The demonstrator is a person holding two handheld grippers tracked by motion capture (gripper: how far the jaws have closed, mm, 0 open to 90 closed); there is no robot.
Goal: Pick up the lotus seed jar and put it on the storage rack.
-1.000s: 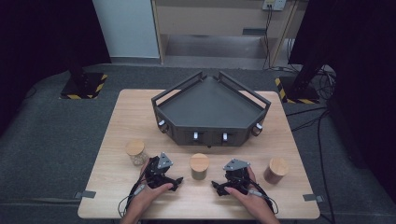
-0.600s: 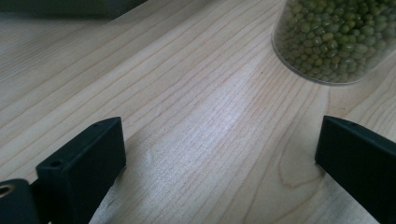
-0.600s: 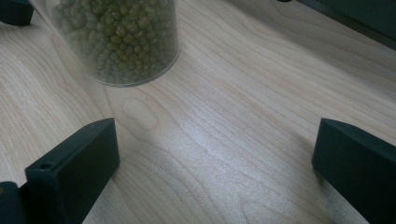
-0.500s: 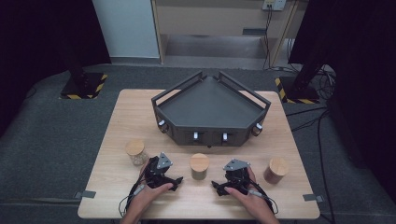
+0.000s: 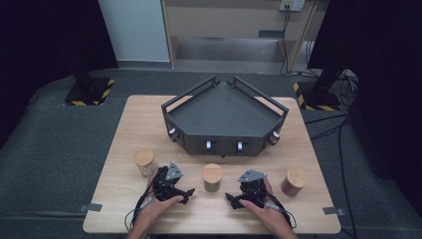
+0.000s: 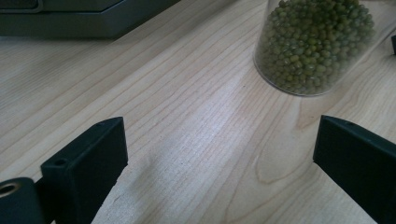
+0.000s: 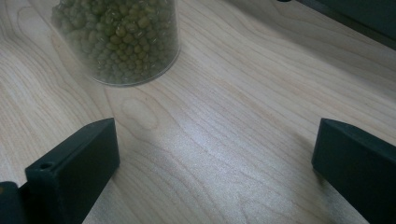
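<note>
The left gripper [image 5: 185, 193] has just narrowed slightly, both grippers spread beside the bean jar [image 5: 212, 177] near the table's front edge.

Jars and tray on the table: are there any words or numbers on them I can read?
No readable text anywhere.
Middle jar, full of green beans: no label.
Left jar and right jar: plain wooden lids, no writing.
Dark tray: small pale tabs on its front wall, too small to tell if marked.
Yellow-black stripes on the floor stands: warning pattern, no words.
</note>
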